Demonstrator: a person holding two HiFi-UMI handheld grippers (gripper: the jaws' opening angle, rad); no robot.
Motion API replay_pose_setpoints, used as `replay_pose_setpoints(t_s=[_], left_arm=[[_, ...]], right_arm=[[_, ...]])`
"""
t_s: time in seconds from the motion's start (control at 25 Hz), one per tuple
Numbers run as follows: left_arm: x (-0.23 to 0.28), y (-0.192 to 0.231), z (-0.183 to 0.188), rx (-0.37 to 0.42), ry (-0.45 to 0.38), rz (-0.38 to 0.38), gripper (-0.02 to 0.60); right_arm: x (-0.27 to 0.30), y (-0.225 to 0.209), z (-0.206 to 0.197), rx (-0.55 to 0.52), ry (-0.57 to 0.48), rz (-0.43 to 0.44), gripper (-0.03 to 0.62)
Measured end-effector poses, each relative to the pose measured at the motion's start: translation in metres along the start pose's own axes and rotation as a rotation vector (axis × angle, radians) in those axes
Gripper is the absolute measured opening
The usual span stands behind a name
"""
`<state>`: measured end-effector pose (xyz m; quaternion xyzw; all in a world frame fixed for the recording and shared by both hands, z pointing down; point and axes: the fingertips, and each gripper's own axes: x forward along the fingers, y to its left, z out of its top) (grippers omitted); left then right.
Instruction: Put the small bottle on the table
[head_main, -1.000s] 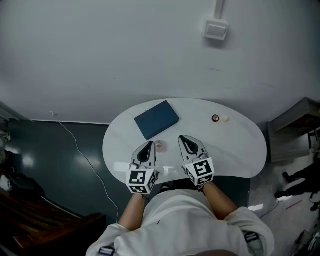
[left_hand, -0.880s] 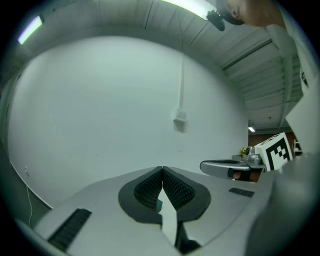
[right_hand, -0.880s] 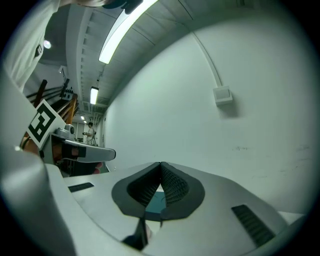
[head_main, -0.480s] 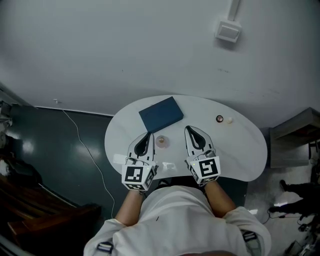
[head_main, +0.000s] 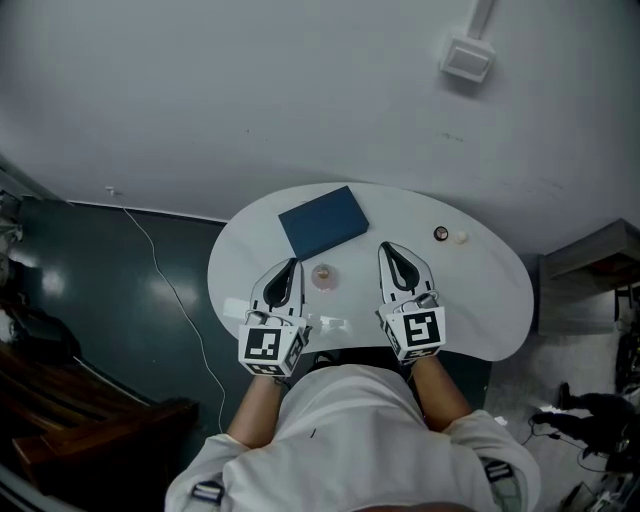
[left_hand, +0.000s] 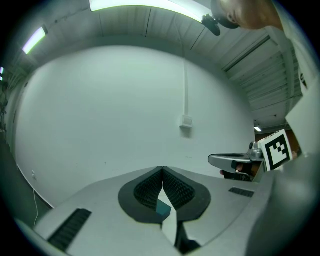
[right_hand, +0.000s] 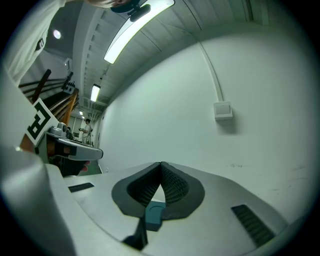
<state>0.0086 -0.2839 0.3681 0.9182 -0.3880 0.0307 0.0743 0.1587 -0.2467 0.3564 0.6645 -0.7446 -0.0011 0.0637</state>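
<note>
Overhead, worktop (head_main: 480, 300): white, rounded, set against a pale wall (head_main: 250, 90), with dark floor (head_main: 120, 300) to its 9 o'clock.
Small bottle (head_main: 322, 276): stands on the worktop at about 9 o'clock from the worktop's middle, seen from above as a small round pinkish top; it lies between the two grippers, just beside the left one's tip, and neither holds it.
Left gripper (head_main: 292, 263) (left_hand: 162, 168): at the worktop's 7 o'clock edge, pointing toward 12; its jaws are pressed together at the tips with nothing between them.
Right gripper (head_main: 385, 247) (right_hand: 161, 164): at the 5 o'clock edge, roughly parallel to the left one; its jaws are fully closed and empty.
Blue book (head_main: 323, 222): lies flat at 11 o'clock, slightly skewed, apart from the bottle.
Dark ring (head_main: 441, 234) and pale bit (head_main: 460, 238): two tiny things side by side at 2 o'clock, too small to identify.
Wall box (head_main: 468, 58): a white box on the wall beyond 12 o'clock, also visible ahead of both gripper views.
Cable (head_main: 160, 270): a thin pale line trailing across the floor at 9 o'clock.
Person (head_main: 350, 430): white top, bare forearms reaching to each gripper from 6 o'clock.
</note>
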Motion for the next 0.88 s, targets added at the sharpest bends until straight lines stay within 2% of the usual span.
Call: replay_pose_setpoints(t_s=[0.36, 0.88], left_arm=[[-0.001, -0.006, -0.01, -0.024, 0.012, -0.007, 0.02], [-0.005, -0.024, -0.014, 0.0, 0.028, -0.02, 0.018]], right_arm=[[-0.01, -0.008, -0.009, 0.011, 0.03, -0.028, -0.003], [-0.025, -0.006, -0.01, 0.02, 0.023, -0.015, -0.003]])
